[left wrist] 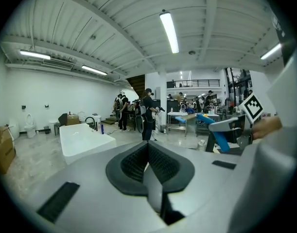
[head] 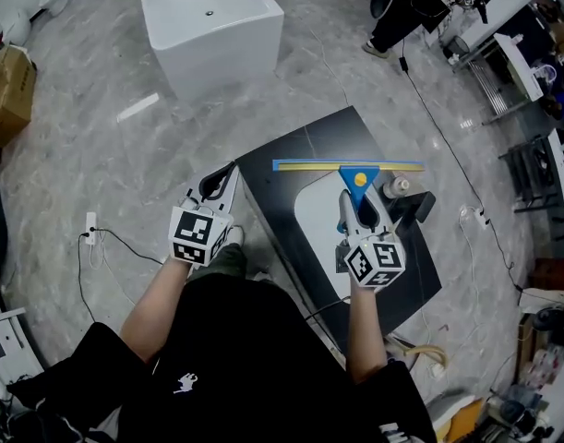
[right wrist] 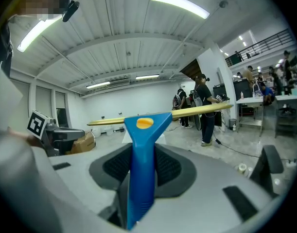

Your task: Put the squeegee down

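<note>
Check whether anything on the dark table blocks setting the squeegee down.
The right gripper holds the squeegee by its blue handle above the dark table. A small bottle and a black block stand near the blade's right end. Toward the left, the tabletop looks bare.

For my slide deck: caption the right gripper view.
Handle of the blue squeegee clamped in the right gripper, yellow blade crosswise ahead.
</note>
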A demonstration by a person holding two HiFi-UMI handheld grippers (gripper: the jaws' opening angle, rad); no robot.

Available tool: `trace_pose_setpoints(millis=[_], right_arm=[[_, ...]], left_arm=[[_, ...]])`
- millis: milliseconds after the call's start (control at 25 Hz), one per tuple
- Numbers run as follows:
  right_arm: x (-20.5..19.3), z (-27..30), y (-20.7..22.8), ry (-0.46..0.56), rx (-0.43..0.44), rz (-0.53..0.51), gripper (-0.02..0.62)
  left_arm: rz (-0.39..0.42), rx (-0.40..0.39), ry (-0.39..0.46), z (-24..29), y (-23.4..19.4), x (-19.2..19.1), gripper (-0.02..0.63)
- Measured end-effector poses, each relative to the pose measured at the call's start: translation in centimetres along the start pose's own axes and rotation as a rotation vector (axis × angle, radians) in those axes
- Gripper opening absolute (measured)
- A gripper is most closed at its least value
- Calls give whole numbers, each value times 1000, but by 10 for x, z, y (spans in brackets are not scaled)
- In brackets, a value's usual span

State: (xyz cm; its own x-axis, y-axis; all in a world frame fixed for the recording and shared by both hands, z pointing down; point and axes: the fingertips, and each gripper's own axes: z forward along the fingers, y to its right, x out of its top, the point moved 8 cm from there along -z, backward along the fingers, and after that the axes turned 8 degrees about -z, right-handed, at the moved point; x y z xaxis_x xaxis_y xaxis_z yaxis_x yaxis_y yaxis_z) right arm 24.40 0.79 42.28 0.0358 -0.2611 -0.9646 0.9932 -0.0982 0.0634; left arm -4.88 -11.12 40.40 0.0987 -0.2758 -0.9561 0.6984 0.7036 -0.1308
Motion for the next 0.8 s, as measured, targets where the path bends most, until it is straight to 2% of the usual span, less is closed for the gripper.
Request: trace_pose_setpoints(millis=[480,800], right_arm=[[4,79,-2,-90,-39,-37,132],[-4,117,-2,-149,22,-82,132]], left_arm=[[32,-63,-22,58,-71,12,3],[15,-58,-38,76,-91,7,3]])
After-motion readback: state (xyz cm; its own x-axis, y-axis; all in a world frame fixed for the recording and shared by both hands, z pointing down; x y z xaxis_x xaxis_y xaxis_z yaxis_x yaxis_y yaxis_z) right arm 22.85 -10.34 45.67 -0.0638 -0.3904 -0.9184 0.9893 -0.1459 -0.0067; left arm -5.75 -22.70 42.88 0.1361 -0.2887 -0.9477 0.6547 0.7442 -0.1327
